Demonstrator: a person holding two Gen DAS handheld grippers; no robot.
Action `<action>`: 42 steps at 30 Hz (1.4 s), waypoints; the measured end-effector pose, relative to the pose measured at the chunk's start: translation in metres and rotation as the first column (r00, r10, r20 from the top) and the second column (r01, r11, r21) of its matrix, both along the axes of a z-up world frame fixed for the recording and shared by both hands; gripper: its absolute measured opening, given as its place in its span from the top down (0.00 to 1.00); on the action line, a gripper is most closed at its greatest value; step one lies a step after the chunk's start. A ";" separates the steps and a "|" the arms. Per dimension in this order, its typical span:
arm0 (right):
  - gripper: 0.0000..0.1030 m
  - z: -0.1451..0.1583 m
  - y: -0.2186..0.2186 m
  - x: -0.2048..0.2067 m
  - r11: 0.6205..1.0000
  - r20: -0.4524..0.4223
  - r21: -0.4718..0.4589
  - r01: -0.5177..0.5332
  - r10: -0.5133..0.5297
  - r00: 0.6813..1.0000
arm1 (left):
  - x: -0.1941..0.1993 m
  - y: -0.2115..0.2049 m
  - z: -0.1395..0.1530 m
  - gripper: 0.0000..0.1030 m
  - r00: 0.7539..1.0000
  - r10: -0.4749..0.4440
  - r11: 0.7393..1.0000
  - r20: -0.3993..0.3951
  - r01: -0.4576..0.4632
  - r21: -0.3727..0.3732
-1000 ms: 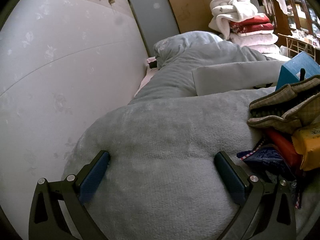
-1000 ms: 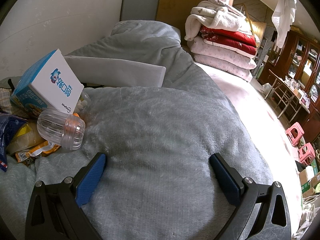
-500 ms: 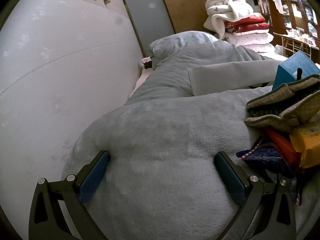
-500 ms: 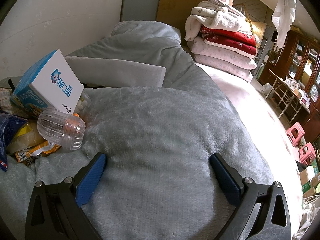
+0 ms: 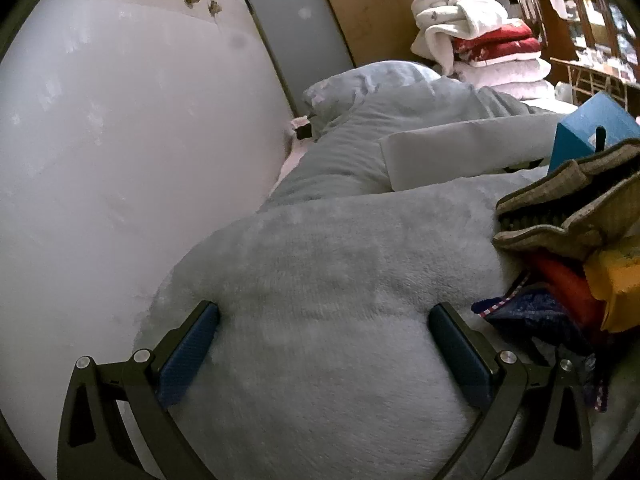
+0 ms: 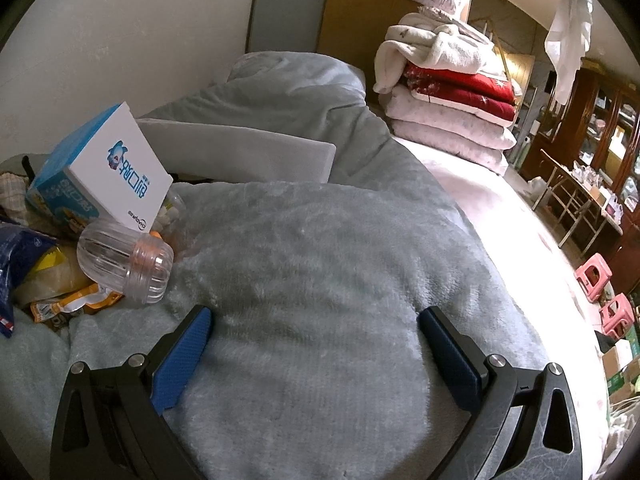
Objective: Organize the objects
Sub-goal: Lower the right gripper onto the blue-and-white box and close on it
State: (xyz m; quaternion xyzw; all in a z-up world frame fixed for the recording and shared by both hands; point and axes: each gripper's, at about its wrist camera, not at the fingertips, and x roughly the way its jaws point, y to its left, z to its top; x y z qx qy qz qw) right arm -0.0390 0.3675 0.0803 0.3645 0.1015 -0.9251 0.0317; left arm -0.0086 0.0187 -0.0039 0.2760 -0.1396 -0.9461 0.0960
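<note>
Clear plastic jar: lies on its side at the edge of a heap of clutter on the bed, likely waiting to be sorted.
Box: blue and white, propped tilted just behind the jar.
Snack packets: crumpled under the jar.
Checked pouch: mouth open, atop the heap.
Blanket: grey fleece, bearing it all.
Right gripper: jaws wide, empty, beside the heap.
Left gripper: jaws wide, empty, over bare fleece.
</note>
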 end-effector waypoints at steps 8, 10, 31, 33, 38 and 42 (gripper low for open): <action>0.00 -0.002 0.000 0.001 1.000 -0.003 0.012 0.000 0.000 1.000 | 0.000 0.003 0.000 0.00 1.000 0.005 1.000 -0.002 -0.005 -0.025; 0.00 -0.002 -0.002 -0.001 1.000 -0.010 0.013 0.003 -0.002 1.000 | 0.000 0.001 0.001 0.00 1.000 -0.001 1.000 0.007 0.001 -0.011; 0.00 0.015 0.020 -0.045 0.985 0.258 -0.168 0.032 0.013 0.966 | -0.007 -0.050 0.036 0.04 0.995 -0.071 0.900 0.063 0.037 0.435; 0.00 0.030 0.035 -0.043 0.955 0.243 -0.292 0.055 0.019 0.970 | -0.008 -0.057 0.047 0.08 0.996 -0.053 0.870 0.073 0.010 0.493; 0.03 0.066 0.045 -0.046 0.838 0.221 -0.544 0.037 0.101 0.970 | -0.018 -0.045 0.081 0.09 0.985 -0.163 0.780 0.059 0.092 0.619; 0.09 0.095 0.016 -0.067 0.816 0.220 -0.578 -0.009 0.167 0.961 | -0.041 -0.016 0.111 0.09 0.952 -0.304 0.662 0.024 0.193 0.724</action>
